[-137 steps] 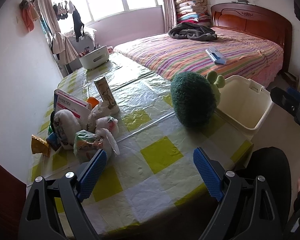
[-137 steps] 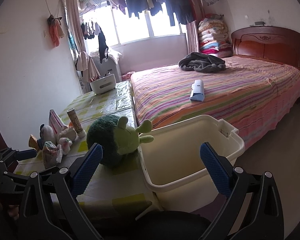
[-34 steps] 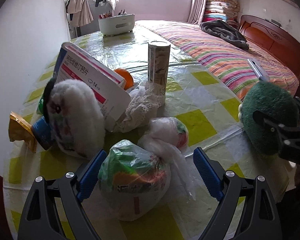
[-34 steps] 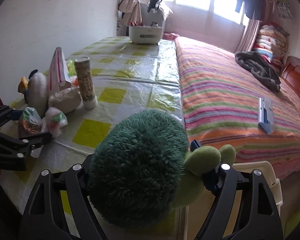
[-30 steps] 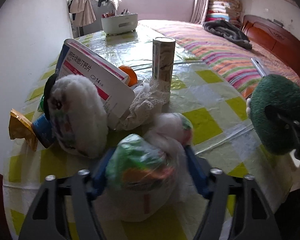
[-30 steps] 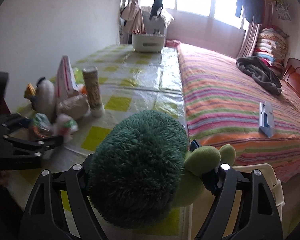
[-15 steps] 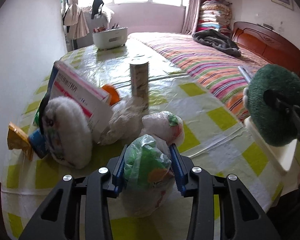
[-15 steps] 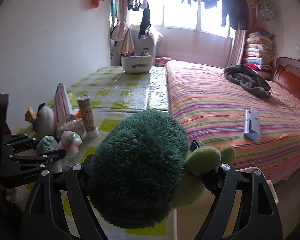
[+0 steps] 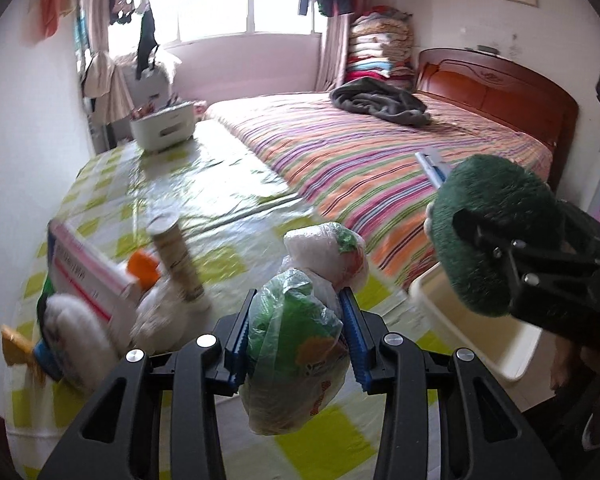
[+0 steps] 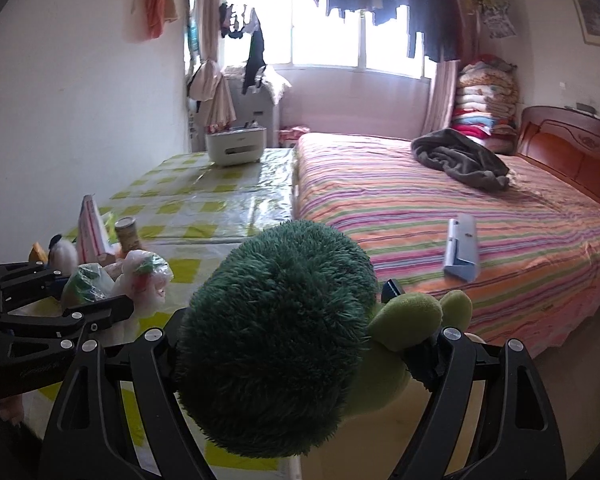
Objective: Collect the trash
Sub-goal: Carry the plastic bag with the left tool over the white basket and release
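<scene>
A clear plastic trash bag (image 9: 296,340) with green and orange wrappers inside hangs lifted off the table, squeezed between the blue pads of my left gripper (image 9: 296,328). A second knotted white bag (image 9: 326,250) rides tied to its top. In the right wrist view the same bags (image 10: 116,280) and the left gripper (image 10: 88,300) show at the left. My right gripper (image 10: 296,344) is shut on a fluffy dark green plush toy (image 10: 276,340) with light green limbs (image 10: 412,320). In the left wrist view that plush toy (image 9: 488,232) hovers over the cream plastic bin (image 9: 476,340).
On the yellow-checked table (image 9: 220,208) stand a tall tube can (image 9: 178,264), a white and pink box (image 9: 88,276), a white plush (image 9: 76,340), an orange object (image 9: 142,266) and a white basket (image 9: 166,128) at the far end. The striped bed (image 9: 380,148) lies to the right.
My left gripper closed on the trash bag and lifted it off the table, swinging right toward the bin. My right gripper raised the green plush and drew back from the table.
</scene>
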### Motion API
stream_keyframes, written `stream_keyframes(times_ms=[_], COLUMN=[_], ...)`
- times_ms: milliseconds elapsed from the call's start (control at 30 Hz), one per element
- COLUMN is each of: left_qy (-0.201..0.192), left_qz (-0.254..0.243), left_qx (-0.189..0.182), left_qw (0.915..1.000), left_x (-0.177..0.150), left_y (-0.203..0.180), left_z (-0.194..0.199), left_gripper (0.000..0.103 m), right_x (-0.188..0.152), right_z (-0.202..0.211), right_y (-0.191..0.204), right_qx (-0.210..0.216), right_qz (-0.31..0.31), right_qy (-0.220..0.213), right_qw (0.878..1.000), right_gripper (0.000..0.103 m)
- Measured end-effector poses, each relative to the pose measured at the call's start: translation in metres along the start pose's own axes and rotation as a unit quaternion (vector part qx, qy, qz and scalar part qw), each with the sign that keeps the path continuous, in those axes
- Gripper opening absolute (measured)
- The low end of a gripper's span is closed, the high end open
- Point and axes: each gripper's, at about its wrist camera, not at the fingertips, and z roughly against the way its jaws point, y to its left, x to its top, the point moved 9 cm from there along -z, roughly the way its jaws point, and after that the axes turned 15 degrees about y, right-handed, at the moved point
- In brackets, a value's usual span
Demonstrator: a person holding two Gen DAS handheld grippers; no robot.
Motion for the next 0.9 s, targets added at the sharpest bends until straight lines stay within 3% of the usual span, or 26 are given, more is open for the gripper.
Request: stream_keyframes(times_ms=[500, 900], left_qy=[-0.004, 0.0], left_qz=[-0.016, -0.037], left_qx=[-0.041, -0.056], left_qw=[0.999, 0.9978], left_x=[0.013, 0.017], left_y=[-0.053, -0.085], left_z=[-0.008, -0.011], left_gripper=[0.039, 0.039], right_x=[-0.019, -0.042], right_z=[0.019, 0.016], right_y=[-0.088, -0.123], right_qx=[-0.05, -0.056], right_qz=[-0.084, -0.131], right_qy=[-0.002, 0.016], right_qw=[0.995, 0.99], right_gripper=[0.081, 0.088])
